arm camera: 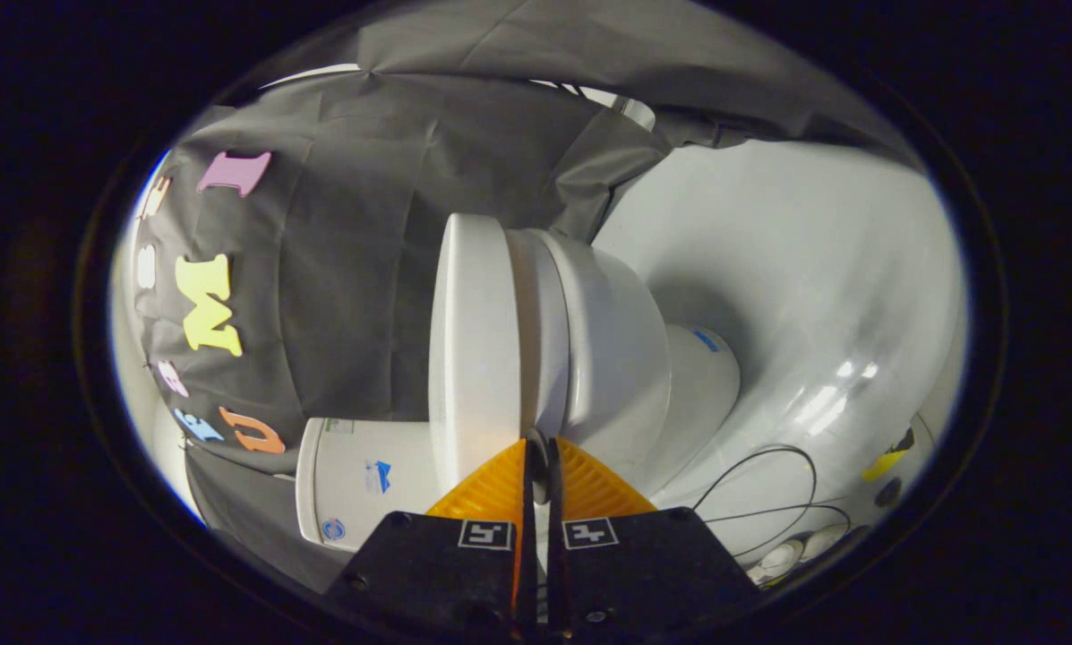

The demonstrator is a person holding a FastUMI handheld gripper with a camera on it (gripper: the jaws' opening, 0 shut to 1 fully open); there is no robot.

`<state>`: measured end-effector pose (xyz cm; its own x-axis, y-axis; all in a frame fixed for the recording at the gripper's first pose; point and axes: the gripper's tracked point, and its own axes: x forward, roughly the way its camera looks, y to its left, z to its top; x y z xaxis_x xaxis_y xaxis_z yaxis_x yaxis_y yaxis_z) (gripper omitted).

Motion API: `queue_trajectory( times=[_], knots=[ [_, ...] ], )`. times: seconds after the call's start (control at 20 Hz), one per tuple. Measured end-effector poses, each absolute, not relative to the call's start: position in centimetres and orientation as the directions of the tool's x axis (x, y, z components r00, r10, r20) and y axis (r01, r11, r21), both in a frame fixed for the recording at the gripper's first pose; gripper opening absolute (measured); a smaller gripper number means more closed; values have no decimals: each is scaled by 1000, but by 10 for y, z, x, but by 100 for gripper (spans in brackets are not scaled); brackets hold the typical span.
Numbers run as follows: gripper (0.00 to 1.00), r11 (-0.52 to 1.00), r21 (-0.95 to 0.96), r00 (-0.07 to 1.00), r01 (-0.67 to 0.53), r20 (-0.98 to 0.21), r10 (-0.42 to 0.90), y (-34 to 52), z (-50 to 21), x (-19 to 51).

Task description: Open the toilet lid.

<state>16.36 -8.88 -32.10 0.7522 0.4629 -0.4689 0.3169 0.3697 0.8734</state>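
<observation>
Right now my view is rolled on its side, so I take the toilet lid (475,345) as my landmark: it reads as a tall white slab just ahead of my fingertips, its long axis running straight away from me. To the left of the lid sits the tank (361,479), hard against its near end; to the right of it, touching along the whole seam, is the seat and bowl (612,358), and further right the pale floor (822,269) with loose cables (768,502). My gripper (542,441) has its fingers drawn nearly together, clamped on nothing, the tips sitting at the lid-to-seat seam. I judge the lid is down; lifting means pushing it leftward, toward the tank.
</observation>
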Motion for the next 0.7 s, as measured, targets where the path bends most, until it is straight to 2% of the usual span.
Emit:
queue_trajectory(
  times=[0.3,0.7],
  knots=[
    [4,399,858,758,323,-487,434,-90,-317,165],
    [4,391,881,788,266,-432,438,-84,-287,164]
  ],
)
